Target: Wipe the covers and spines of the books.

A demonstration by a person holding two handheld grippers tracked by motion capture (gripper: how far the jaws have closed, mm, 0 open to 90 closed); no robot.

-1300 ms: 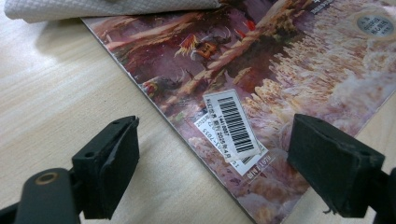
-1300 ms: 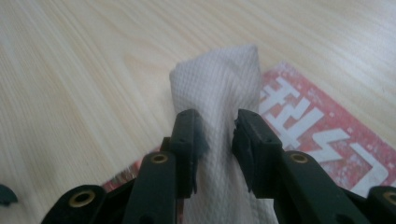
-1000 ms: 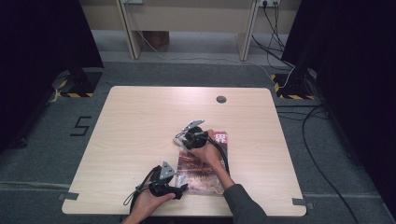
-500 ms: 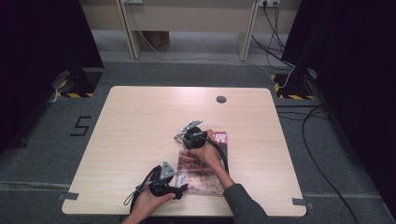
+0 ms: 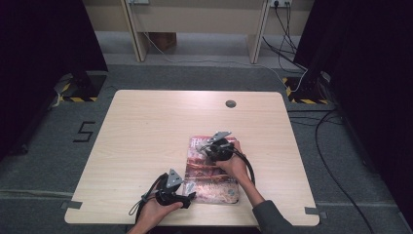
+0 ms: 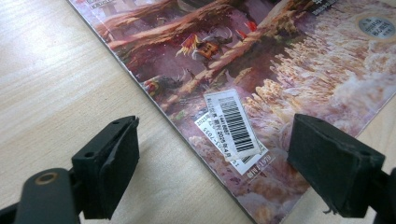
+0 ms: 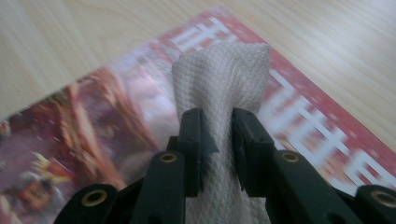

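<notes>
A magazine point(image 5: 210, 181) with a reddish picture cover lies flat on the wooden table point(image 5: 146, 126), near the front edge. My right gripper point(image 5: 214, 146) is over its far end, shut on a bunched white cloth point(image 7: 219, 70) that hangs onto the cover's red title band point(image 7: 299, 116). In the right gripper view, my right gripper point(image 7: 217, 140) pinches the cloth at its middle. My left gripper point(image 5: 187, 194) rests by the magazine's near left corner, open. In the left gripper view, my left gripper point(image 6: 217, 156) straddles that corner and the barcode sticker point(image 6: 233, 123) without pressing on it.
A round cable hole point(image 5: 230, 103) sits near the table's far edge. Bare wood stretches left of the magazine and behind it. Cables point(image 5: 341, 146) run over the grey floor to the right, and a taped "5" point(image 5: 85, 131) marks the floor at the left.
My right gripper has slid to the right across the magazine's far end with the cloth in it. The left gripper has stayed in place.
</notes>
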